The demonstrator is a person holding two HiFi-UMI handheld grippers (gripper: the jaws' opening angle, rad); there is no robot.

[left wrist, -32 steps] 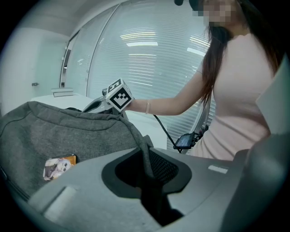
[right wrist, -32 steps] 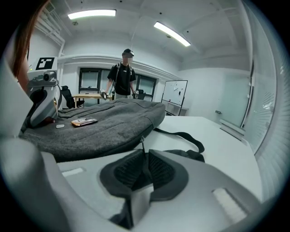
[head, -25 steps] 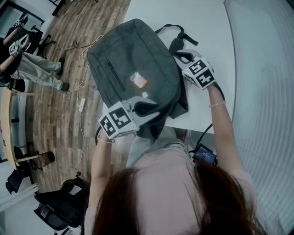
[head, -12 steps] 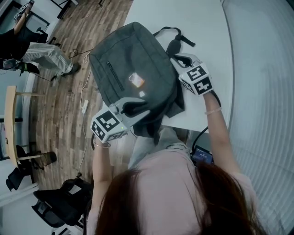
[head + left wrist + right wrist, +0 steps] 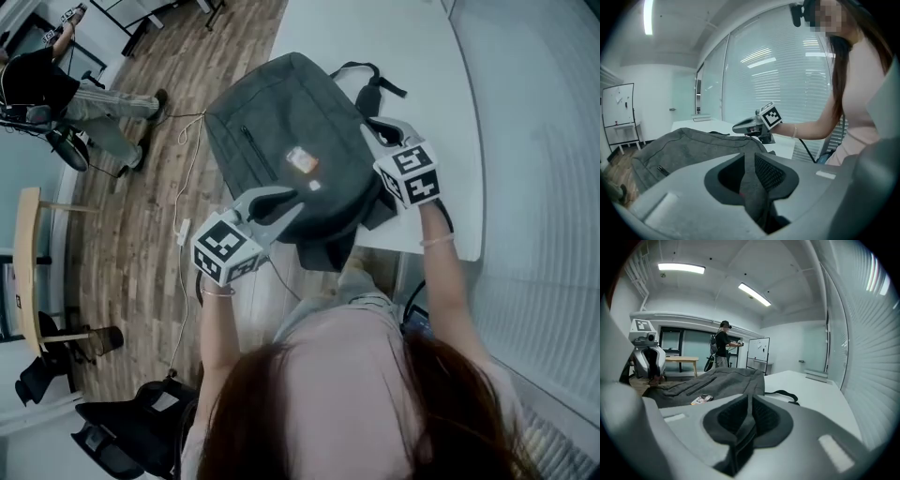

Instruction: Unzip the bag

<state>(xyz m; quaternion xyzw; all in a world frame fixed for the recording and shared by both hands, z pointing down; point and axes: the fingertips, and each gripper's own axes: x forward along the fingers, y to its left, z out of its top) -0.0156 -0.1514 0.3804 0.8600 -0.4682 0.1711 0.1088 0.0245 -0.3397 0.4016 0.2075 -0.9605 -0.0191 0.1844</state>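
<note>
two grips on the bag (image 5: 281, 122): my l gripper (image 5: 284, 199) just closed tighter on its fabric, r gripper (image 5: 377, 127) clamps it too.

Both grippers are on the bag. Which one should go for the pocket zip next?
Left, probably. The pocket zip on the bag lies nearer the left gripper, whose jaws have just been closing on its fabric. The right gripper, shut on the opposite edge, can steady it.
</note>
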